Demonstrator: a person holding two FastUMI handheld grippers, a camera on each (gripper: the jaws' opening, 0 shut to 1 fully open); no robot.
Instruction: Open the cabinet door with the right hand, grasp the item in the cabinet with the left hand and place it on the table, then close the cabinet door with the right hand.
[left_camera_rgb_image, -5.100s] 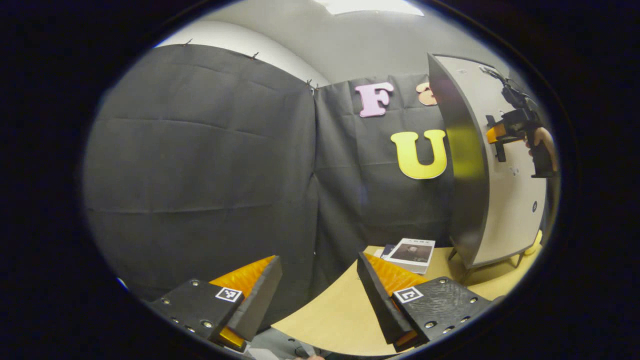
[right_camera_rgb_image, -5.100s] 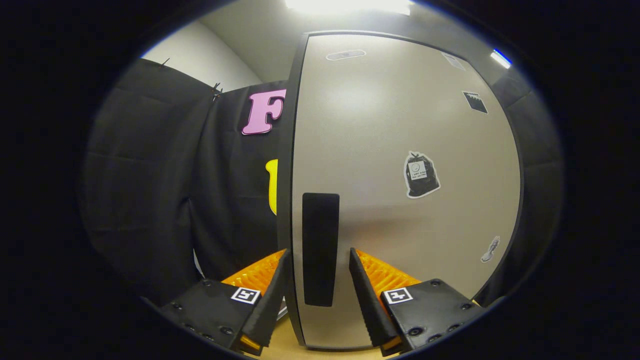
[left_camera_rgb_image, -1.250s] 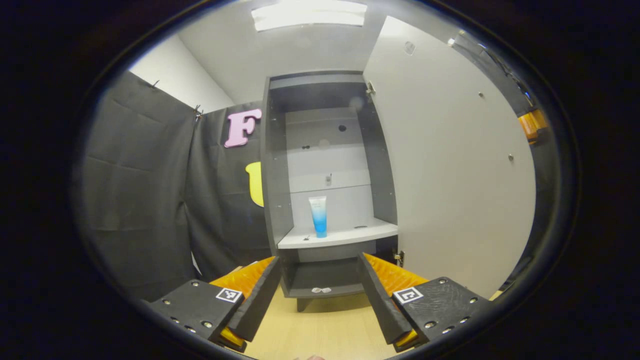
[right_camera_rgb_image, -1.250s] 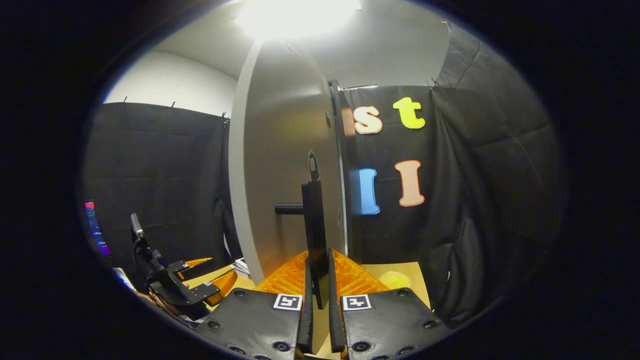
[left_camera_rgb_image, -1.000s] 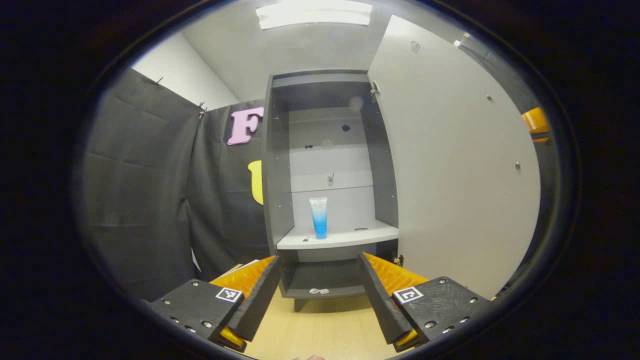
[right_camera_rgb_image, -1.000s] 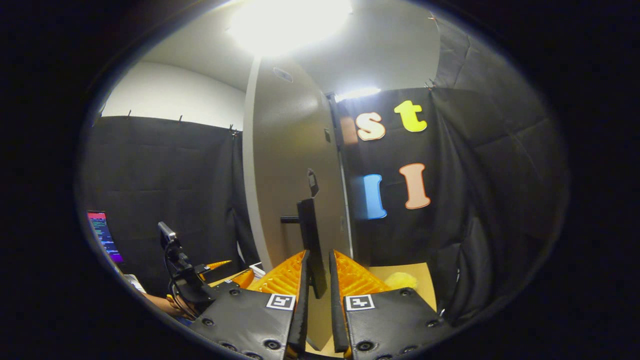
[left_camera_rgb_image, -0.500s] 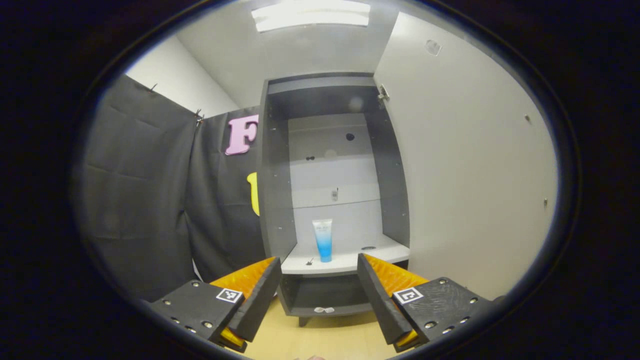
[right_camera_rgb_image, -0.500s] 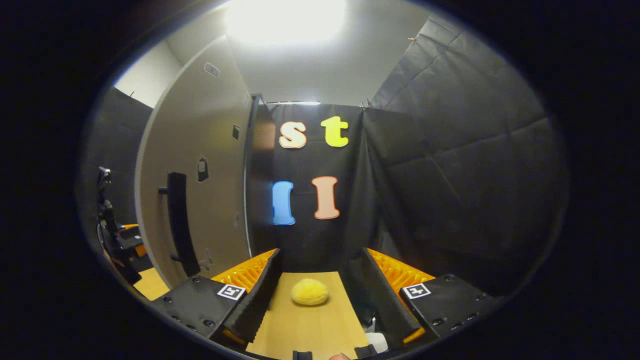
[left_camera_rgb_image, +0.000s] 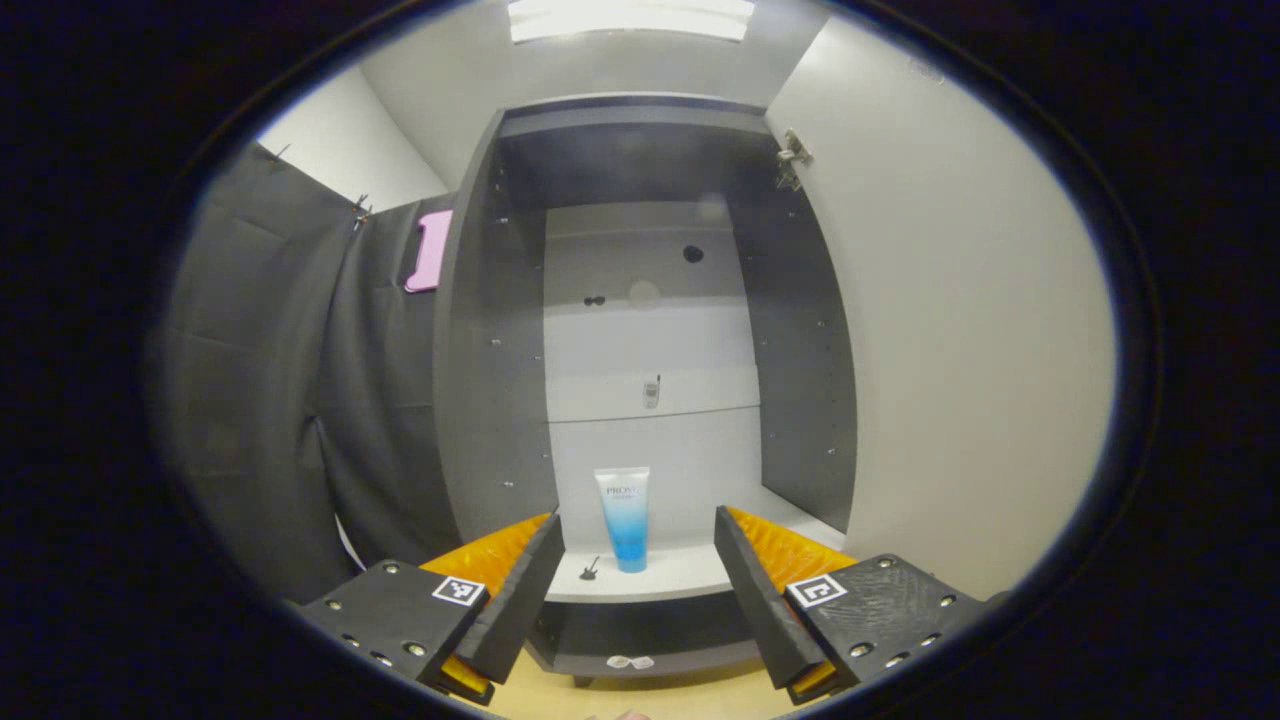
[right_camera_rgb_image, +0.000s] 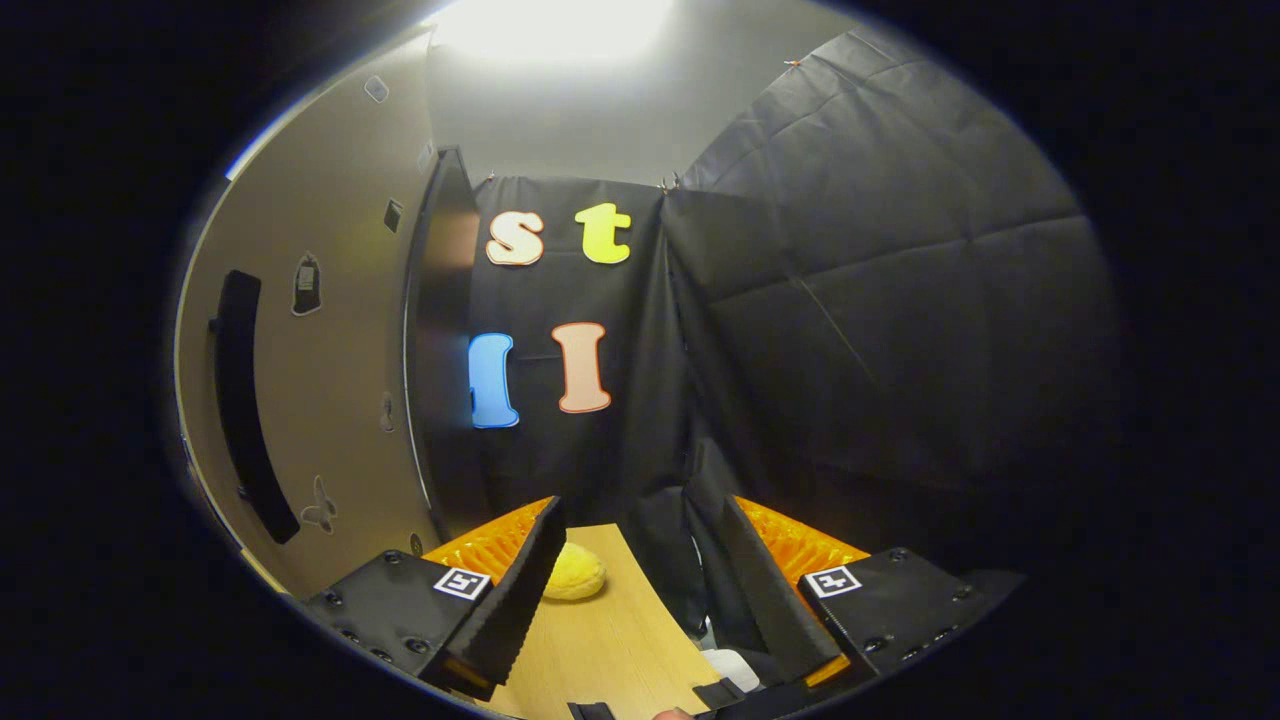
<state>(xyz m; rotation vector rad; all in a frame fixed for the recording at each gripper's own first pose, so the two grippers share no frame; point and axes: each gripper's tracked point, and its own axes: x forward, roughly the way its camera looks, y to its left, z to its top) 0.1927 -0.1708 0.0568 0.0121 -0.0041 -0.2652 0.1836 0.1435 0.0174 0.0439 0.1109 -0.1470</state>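
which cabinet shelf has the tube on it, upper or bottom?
The upper, pale shelf: the white-to-blue gradient tube stands upright on it, between the open left gripper fingers. The dark bottom shelf holds only a small clear item.

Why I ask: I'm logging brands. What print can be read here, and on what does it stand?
Tube on the cabinet shelf: a line of print near its top, too blurred to read.
Stickers on the cabinet door: print too small to read.
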